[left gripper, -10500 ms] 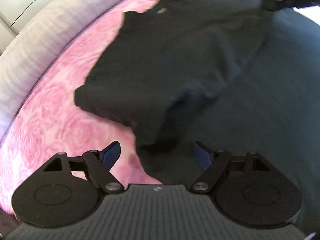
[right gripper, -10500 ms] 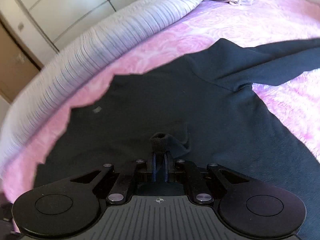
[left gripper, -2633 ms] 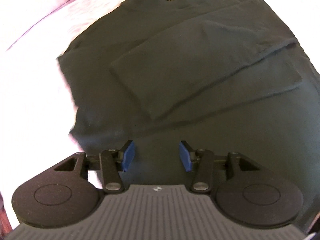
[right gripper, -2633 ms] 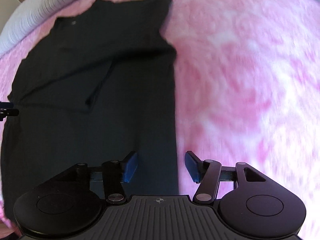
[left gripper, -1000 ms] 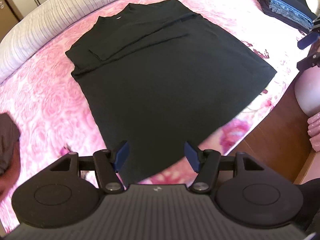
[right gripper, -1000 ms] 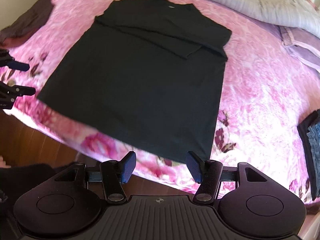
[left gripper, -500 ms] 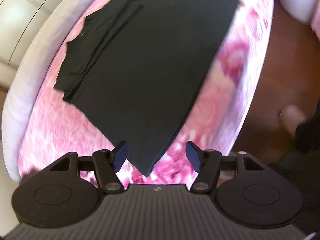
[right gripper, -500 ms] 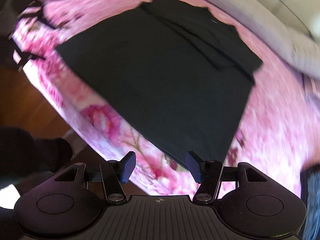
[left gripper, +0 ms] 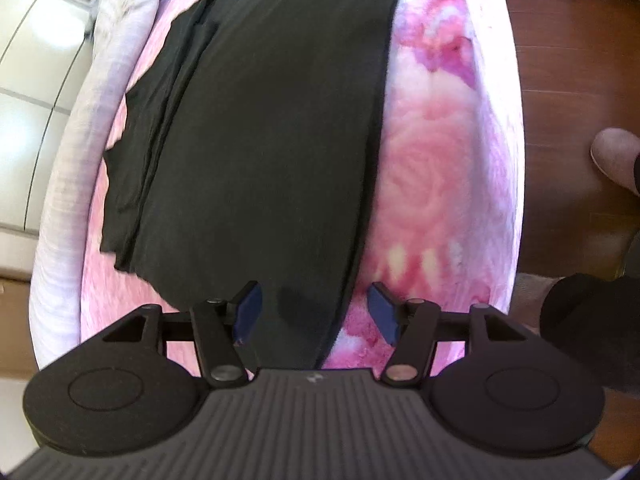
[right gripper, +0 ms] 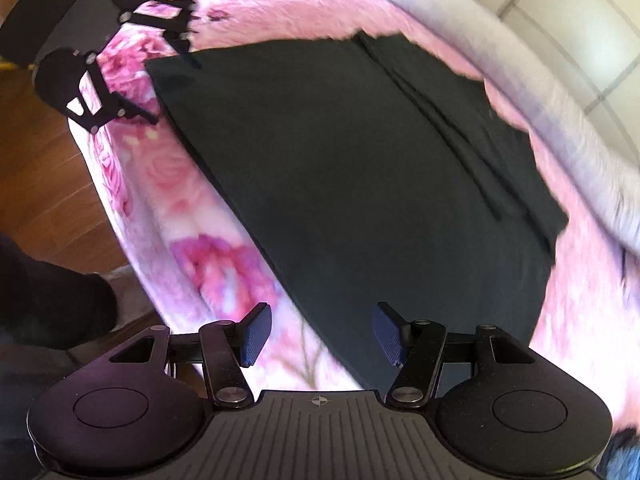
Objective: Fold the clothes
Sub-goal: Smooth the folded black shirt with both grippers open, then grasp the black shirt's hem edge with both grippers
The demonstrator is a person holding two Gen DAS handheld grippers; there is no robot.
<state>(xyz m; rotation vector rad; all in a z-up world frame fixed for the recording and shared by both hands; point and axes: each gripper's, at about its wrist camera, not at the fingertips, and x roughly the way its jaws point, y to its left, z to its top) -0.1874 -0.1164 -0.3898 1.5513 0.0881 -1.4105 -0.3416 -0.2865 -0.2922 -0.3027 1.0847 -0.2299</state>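
Observation:
A black long-sleeved shirt (left gripper: 264, 128) lies flat on a pink rose-patterned blanket (left gripper: 432, 168), its sleeves folded across the chest. My left gripper (left gripper: 314, 314) is open just above the shirt's near hem corner, which sits between its blue pads. In the right wrist view the same shirt (right gripper: 360, 184) spreads out ahead. My right gripper (right gripper: 322, 334) is open over the other hem corner near the bed's edge. The left gripper (right gripper: 168, 62) also shows at the far hem corner there.
A pale striped quilt (left gripper: 72, 168) borders the blanket on the far side, with white cupboard doors (left gripper: 24, 80) behind. Brown wooden floor (left gripper: 576, 80) lies beside the bed. A person's foot (left gripper: 616, 160) and dark trouser leg (right gripper: 52, 304) stand by the bed edge.
Both grippers have dropped and swung in towards the shirt's hem corners at the bed's edge; the shirt fills more of each view. Both stay open. The shirt has not moved.

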